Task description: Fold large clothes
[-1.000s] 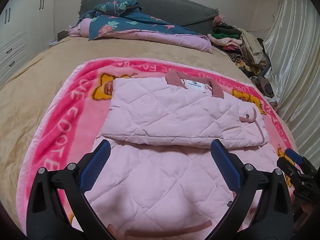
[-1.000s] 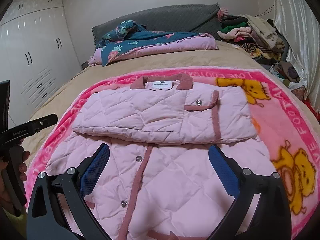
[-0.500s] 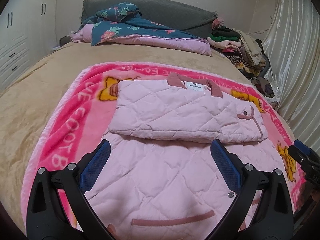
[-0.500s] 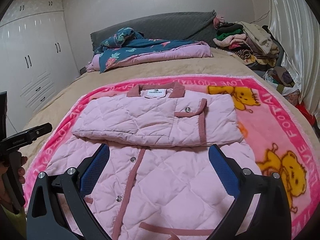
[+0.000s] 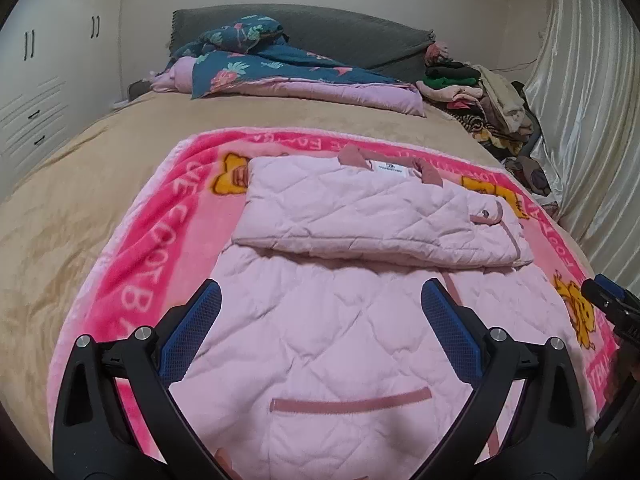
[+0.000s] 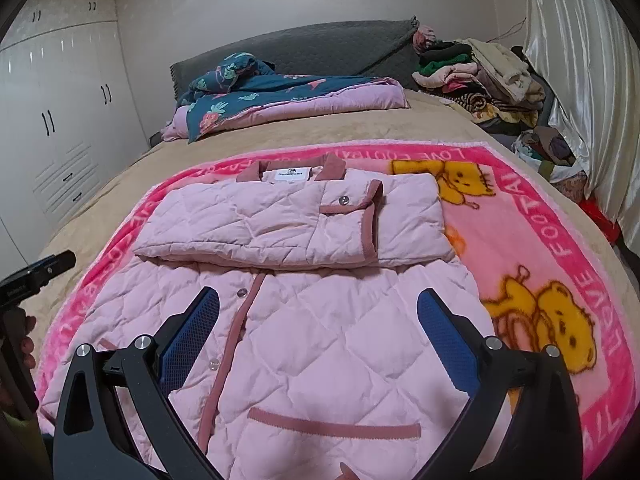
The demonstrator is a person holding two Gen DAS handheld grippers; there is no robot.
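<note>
The pink quilted jacket (image 6: 304,320) lies flat on the pink blanket (image 6: 560,240) on the bed, sleeves folded across the chest. Both the left gripper (image 5: 320,320) and right gripper (image 6: 318,320) hover above its lower half, jaws spread, holding nothing. Next step, probably: grasp the hem corners and fold upward. Since the earlier frame, both grippers have drawn back slightly.

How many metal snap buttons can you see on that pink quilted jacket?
4. On the pink jacket, one snap sits on the folded-over sleeve cuff; three run down the front placket: upper, middle, and one partly behind the right gripper. Folds may hide others.
</note>
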